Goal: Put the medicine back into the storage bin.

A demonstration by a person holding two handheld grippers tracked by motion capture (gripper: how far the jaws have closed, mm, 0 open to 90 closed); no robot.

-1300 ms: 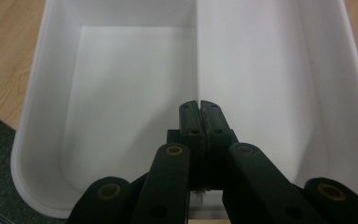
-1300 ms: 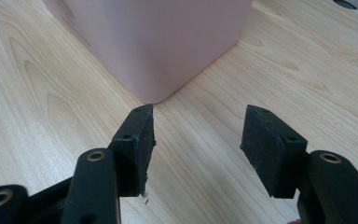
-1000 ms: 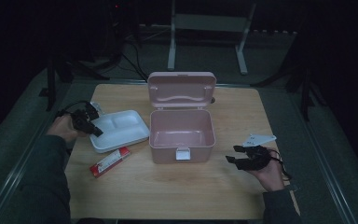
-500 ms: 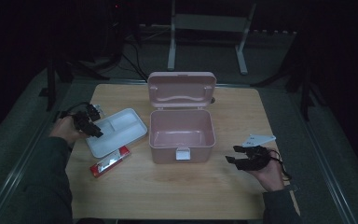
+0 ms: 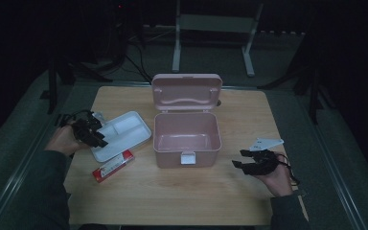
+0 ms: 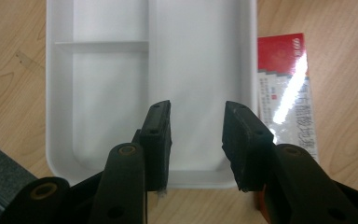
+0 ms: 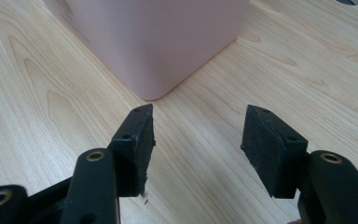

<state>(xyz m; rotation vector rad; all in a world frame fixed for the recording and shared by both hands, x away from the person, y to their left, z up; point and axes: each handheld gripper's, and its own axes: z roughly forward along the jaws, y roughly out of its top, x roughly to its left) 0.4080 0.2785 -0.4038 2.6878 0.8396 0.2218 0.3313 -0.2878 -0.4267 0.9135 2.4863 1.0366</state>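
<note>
White tray just released at mid-left
Left gripper (image 6: 193, 140), jaws just opening, straddles nothing; the light, stiff white tray (image 6: 121, 93) looks best pinched at its rim.

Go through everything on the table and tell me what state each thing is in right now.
Pink plastic box: lid up, nothing inside.
White plastic divided tray: flat on the table, compartments bare, released.
Red rectangular packet: lying flat beside the tray.
Left hand-held gripper: jaws have just been opening, nothing between them.
Right hand-held gripper: open, holding nothing.
</note>
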